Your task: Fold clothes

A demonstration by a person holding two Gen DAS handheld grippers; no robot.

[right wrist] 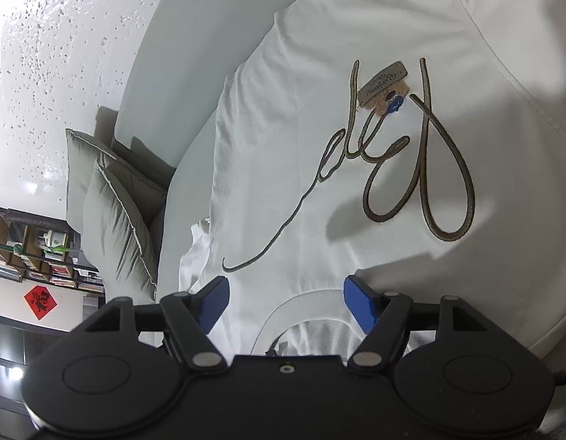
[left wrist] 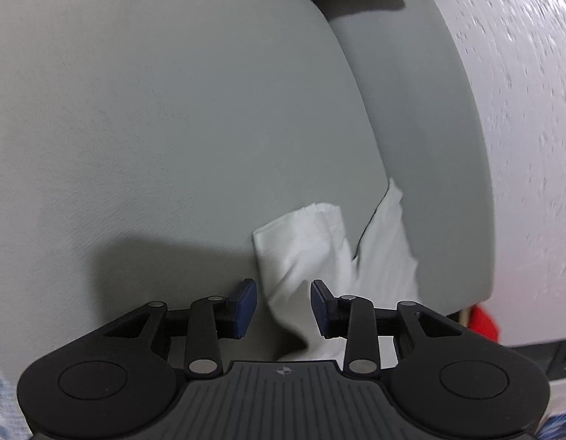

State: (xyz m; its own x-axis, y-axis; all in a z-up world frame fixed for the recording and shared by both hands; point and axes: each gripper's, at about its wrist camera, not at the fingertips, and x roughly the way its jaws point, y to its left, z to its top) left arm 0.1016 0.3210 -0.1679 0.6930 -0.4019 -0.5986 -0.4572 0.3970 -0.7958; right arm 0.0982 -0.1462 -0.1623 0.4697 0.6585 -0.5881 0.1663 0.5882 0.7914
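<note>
The left claw [left wrist: 283, 308] stands partly spread, its blue pads [left wrist: 248, 304] apart with a fold of white cloth lying in the gap but not pinched. That cloth is the sleeve [left wrist: 305, 242] of the white shirt, running up and slightly right from the fingertips across the grey sofa seat [left wrist: 154, 117]. Beyond and to the right of it is the sofa's curved edge, then a speckled white wall [left wrist: 532, 91].

The right claw [right wrist: 285, 302] is spread wide, gripping nothing, and hovers just over the shirt's ribbed collar [right wrist: 305, 302], which curves between its pads. Ahead of it the white shirt [right wrist: 356, 55] lies flat with looping gold script [right wrist: 418, 179] and a small tag [right wrist: 383, 86] further out. Off to the left of this claw sit two grey cushions [right wrist: 114, 205], and past them a bookshelf [right wrist: 33, 253]
</note>
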